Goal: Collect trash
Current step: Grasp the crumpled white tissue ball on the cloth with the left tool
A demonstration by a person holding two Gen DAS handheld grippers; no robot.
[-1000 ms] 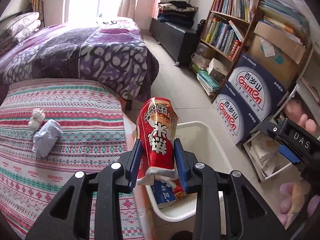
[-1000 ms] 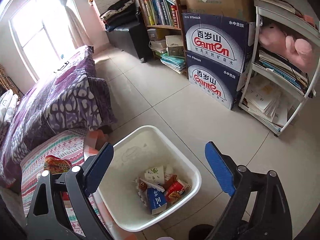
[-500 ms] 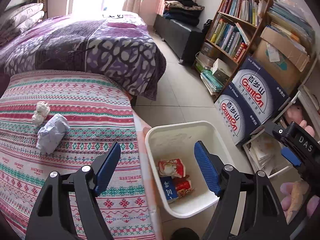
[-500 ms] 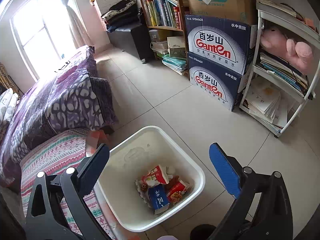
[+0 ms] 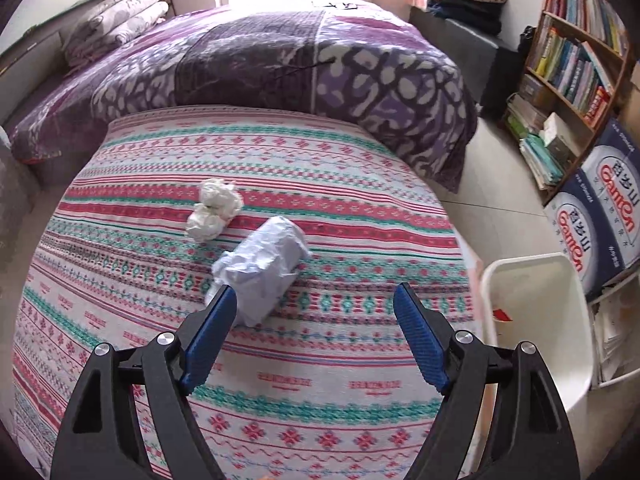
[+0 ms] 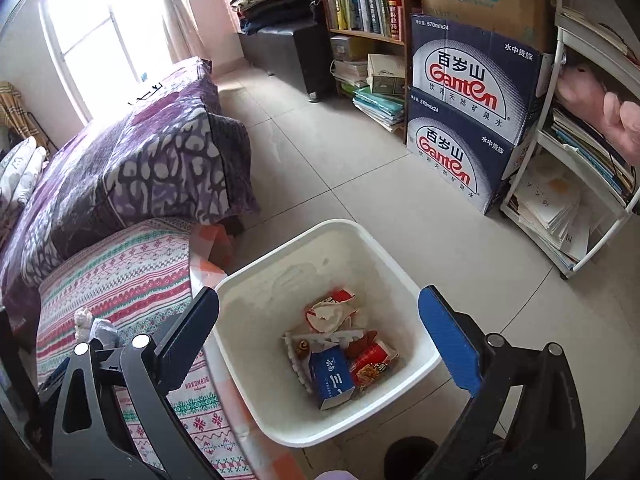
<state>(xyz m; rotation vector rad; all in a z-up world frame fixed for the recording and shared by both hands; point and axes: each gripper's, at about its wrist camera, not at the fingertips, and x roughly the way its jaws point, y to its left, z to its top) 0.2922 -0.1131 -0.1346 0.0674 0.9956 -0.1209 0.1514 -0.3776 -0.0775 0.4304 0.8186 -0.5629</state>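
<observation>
**Snack packet dropped, left gripper back over the bed**

Gone from the left gripper is the red snack packet it pinched a second ago; that packet now lies in the white plastic bin, and the gripper has swung from above the bin to above the striped patterned bedspread. Its blue-padded jaws have just been opening and stand spread with nothing between them. Just beyond its left fingertip lies a crumpled pale blue paper wad, and a little farther a crumpled white tissue, both resting on the bedspread, close together. Behind them comes the purple patterned quilt. Only a slice of the bin shows at this view's right edge.

The right gripper hangs above the bin with its jaws spread wide and empty, having just opened a little further. Its view alone looks into the bin: the red packet on top, a blue carton and other wrappers below. The two wads show there only as a sliver behind its left finger. Farther off stand dark blue water boxes and a wooden bookshelf.
</observation>
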